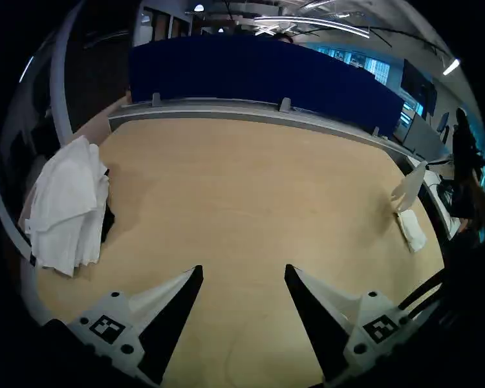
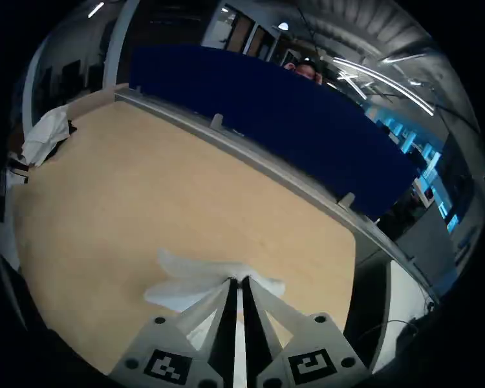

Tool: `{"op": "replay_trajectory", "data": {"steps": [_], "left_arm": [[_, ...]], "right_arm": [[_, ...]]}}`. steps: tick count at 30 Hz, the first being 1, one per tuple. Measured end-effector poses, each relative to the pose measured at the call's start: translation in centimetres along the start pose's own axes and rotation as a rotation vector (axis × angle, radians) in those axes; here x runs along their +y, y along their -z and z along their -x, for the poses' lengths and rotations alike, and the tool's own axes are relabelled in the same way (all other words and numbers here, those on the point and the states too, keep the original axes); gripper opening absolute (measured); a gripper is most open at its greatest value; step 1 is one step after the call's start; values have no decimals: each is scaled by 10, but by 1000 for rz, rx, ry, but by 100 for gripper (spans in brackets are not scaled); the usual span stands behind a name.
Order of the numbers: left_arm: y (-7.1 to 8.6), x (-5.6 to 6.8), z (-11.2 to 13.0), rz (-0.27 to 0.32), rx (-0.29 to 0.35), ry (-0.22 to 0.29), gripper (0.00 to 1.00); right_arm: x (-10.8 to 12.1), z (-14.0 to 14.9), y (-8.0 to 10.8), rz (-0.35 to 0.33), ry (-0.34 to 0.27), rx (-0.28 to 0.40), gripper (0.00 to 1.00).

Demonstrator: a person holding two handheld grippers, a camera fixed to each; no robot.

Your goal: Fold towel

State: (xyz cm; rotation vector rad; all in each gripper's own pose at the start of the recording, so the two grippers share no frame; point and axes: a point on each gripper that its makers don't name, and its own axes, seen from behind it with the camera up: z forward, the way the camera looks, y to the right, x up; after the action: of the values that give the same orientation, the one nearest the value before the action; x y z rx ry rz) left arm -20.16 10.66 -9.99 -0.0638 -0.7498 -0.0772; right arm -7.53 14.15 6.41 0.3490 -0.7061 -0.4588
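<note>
My right gripper [image 2: 240, 281] is pinched almost closed on the towel [image 2: 197, 284], bunched white at the lower centre of the right gripper view, low over the table [image 2: 145, 194]. My left gripper [image 1: 242, 271] hangs wide apart, holding nothing. I'd call this the pick-up step. Next, my left needs a second corner so we can spread it flat. There's plenty of bare wood mid-frame. A cloth pile [image 1: 68, 207] crowds the left edge, and the blue partition [image 1: 262, 71] walls the far side.

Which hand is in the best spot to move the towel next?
Right. The right tool pinches the towel; the left tool hangs open over the table, away from it.
</note>
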Motion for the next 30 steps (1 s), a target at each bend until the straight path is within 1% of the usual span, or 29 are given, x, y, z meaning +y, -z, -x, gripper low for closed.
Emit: {"op": "replay_trajectory", "data": {"steps": [5, 8, 11, 17, 23, 30], "left_arm": [[0, 7, -1, 5, -1, -7, 94], [0, 10, -2, 9, -1, -10, 94], [-1, 13, -2, 12, -2, -14, 94], [-1, 18, -1, 15, -5, -22, 94], [-1, 19, 3, 15, -10, -27, 94], [2, 18, 6, 8, -12, -38, 94]], "right_arm": [[6, 24, 6, 9, -11, -28, 5], [7, 43, 13, 18, -32, -46, 5], [9, 68, 20, 31, -54, -75, 5], [9, 128, 33, 66, -105, -156, 5], [9, 180, 40, 104, -184, -229, 5], [-1, 231, 34, 145, -287, -321, 5]]}}
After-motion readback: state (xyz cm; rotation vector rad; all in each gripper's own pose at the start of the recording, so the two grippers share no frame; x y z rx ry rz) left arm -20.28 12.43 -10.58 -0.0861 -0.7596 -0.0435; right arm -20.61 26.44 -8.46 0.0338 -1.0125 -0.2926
